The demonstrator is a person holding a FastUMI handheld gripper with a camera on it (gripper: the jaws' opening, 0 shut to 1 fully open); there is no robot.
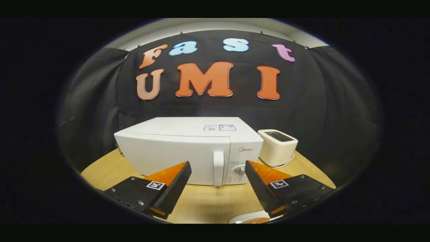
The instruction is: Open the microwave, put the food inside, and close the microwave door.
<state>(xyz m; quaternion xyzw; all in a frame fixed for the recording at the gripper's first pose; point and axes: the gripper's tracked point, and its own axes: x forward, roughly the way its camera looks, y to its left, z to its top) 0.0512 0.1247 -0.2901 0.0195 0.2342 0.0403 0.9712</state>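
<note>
The tool (218,168) is spread wide with nothing between its 2 fingers (174,188), hovering over the wooden table (208,205). Just ahead, the white microwave (178,148) sits on the table with its door shut, its handle (218,168) showing between the fingertips. A white plate of food (250,219) lies by the right finger's base. A white toaster (277,148) stands just right of the microwave.

Spread tongs (218,168) face the closed microwave's (174,151) handle (218,168).

The microwave (188,151) bears a brand mark, too small to read.
</note>
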